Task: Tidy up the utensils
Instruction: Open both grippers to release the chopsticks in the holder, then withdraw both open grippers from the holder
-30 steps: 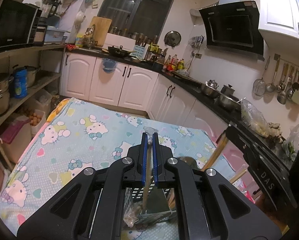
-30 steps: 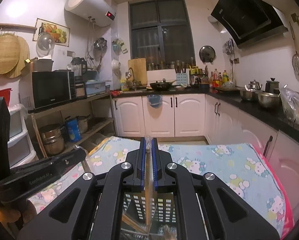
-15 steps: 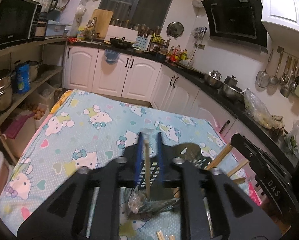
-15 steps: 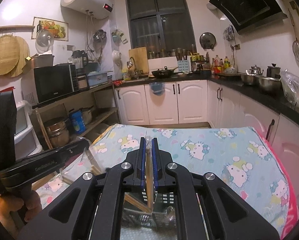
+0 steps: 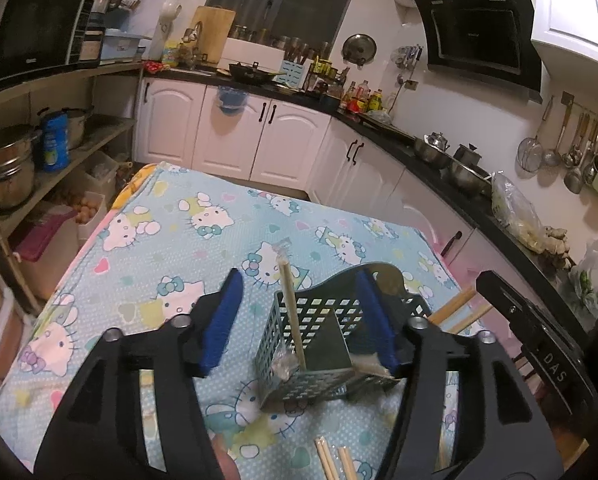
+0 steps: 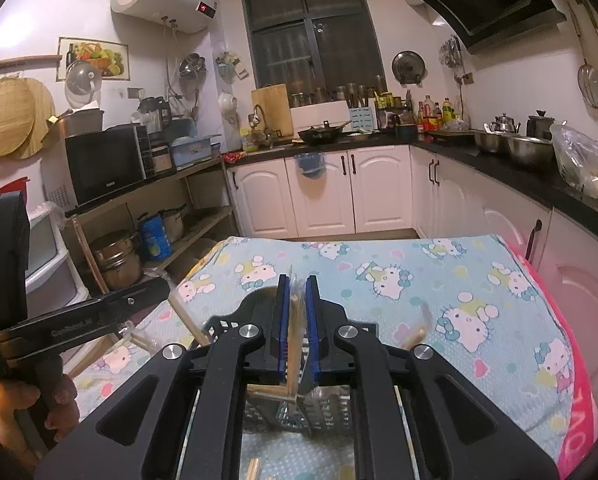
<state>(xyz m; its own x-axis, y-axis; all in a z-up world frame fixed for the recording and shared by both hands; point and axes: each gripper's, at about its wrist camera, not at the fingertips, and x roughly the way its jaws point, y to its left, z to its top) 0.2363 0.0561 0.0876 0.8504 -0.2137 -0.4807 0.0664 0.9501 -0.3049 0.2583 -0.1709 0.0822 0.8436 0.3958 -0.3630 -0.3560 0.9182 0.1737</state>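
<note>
A dark mesh utensil basket (image 5: pixel 319 344) stands on the Hello Kitty tablecloth (image 5: pixel 171 240). My left gripper (image 5: pixel 299 320) is open, its blue pads either side of the basket. A wooden chopstick in a clear wrapper (image 5: pixel 293 316) stands free in the basket's near compartment. My right gripper (image 6: pixel 297 324) is shut on another wrapped wooden chopstick (image 6: pixel 294 344), held upright over the basket (image 6: pixel 299 412). Loose chopsticks (image 5: pixel 335 460) lie on the cloth in front of the basket.
More chopsticks (image 5: pixel 459 308) stick out to the basket's right. The right gripper's body (image 5: pixel 539 352) shows at the right of the left wrist view; the left gripper and hand (image 6: pixel 59 332) show at left of the right wrist view. White cabinets (image 6: pixel 323 196) stand behind the table.
My left gripper has opened and let go of its chopstick, which now stands in the basket. My right gripper has stayed shut on its chopstick and lowered toward the basket.
</note>
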